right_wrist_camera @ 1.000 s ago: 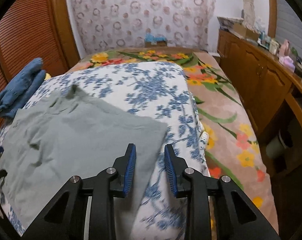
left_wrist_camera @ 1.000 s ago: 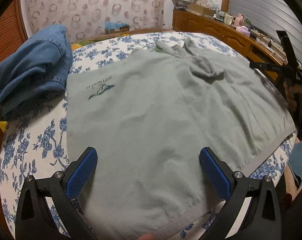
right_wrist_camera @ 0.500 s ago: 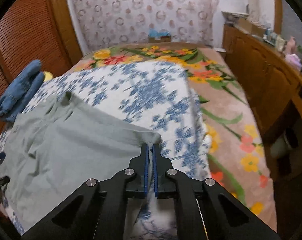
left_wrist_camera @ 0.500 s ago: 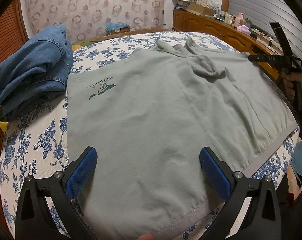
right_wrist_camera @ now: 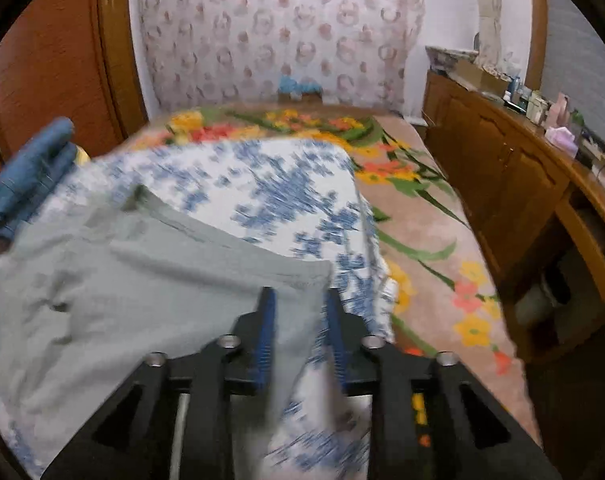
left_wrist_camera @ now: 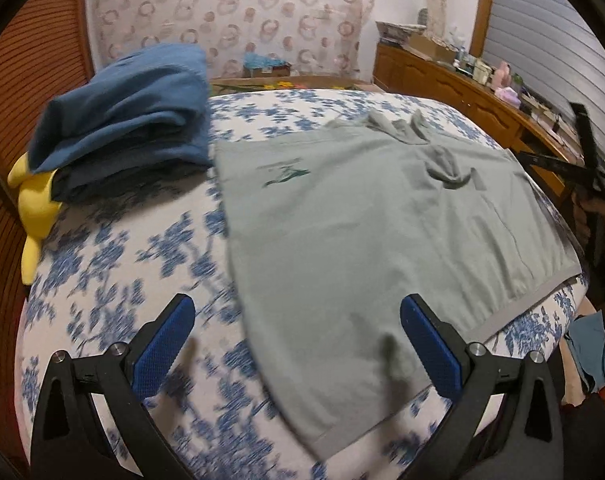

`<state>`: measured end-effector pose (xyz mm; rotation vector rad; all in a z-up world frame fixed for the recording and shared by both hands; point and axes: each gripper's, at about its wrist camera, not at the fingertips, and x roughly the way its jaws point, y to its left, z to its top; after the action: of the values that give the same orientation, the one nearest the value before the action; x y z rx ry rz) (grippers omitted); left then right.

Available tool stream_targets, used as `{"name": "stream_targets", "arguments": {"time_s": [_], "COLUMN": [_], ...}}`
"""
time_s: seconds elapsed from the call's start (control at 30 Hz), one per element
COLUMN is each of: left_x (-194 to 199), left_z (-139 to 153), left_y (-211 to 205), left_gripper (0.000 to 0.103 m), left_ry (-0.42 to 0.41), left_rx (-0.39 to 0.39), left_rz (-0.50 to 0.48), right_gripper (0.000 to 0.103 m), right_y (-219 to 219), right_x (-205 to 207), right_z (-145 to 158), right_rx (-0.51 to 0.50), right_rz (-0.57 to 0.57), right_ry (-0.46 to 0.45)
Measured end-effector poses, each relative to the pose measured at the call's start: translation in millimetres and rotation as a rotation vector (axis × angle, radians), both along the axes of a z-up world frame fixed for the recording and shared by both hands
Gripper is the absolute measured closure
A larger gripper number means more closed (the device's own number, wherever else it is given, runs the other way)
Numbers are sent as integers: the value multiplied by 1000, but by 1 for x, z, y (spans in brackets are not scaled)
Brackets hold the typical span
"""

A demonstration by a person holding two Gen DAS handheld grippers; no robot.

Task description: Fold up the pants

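Note:
Grey-green pants [left_wrist_camera: 382, 240] with a small dark logo lie spread flat on the blue-flowered bed sheet [left_wrist_camera: 122, 272]. My left gripper [left_wrist_camera: 296, 308] hovers open and wide over their near left edge, nothing between its blue pads. In the right wrist view the pants [right_wrist_camera: 122, 280] fill the lower left. Their hemmed corner lies loosely between the blue pads of my right gripper [right_wrist_camera: 298, 300], whose jaws are opening. A gap shows on both sides of the cloth.
Folded blue jeans [left_wrist_camera: 134, 120] are stacked at the bed's far left beside a yellow thing [left_wrist_camera: 34, 208]. A wooden sideboard [right_wrist_camera: 502, 184] with clutter runs along the right wall. A flowered cover [right_wrist_camera: 422, 220] spreads past the bed's right edge.
My right gripper closed on the pants' corner, then parted again with the corner still between its pads. The left gripper moved left, so the pants now sit further right in its view.

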<state>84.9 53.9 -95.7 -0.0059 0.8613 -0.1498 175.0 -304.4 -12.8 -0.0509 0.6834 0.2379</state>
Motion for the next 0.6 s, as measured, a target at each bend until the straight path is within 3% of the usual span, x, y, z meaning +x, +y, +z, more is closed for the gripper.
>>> {"name": "stream_targets", "arguments": {"time_s": [0.13,0.37,0.6], "left_x": [-11,-30,-45], "left_z": [-2,-4,-4], "left_y": [7,9,5], "left_gripper": [9,21,43], "left_ry": [2,9,21], "left_rx": [-4,-20,-40], "left_rz": [9,11,-3], "right_gripper": [52,15,15], "right_y": [10,30,41], "right_x": [-26,-99,-142], "right_z": [2,-13,-17], "right_rx": [46,98,40], "right_rz": [45,172,195], "right_ry": [-35,-49,-39]}}
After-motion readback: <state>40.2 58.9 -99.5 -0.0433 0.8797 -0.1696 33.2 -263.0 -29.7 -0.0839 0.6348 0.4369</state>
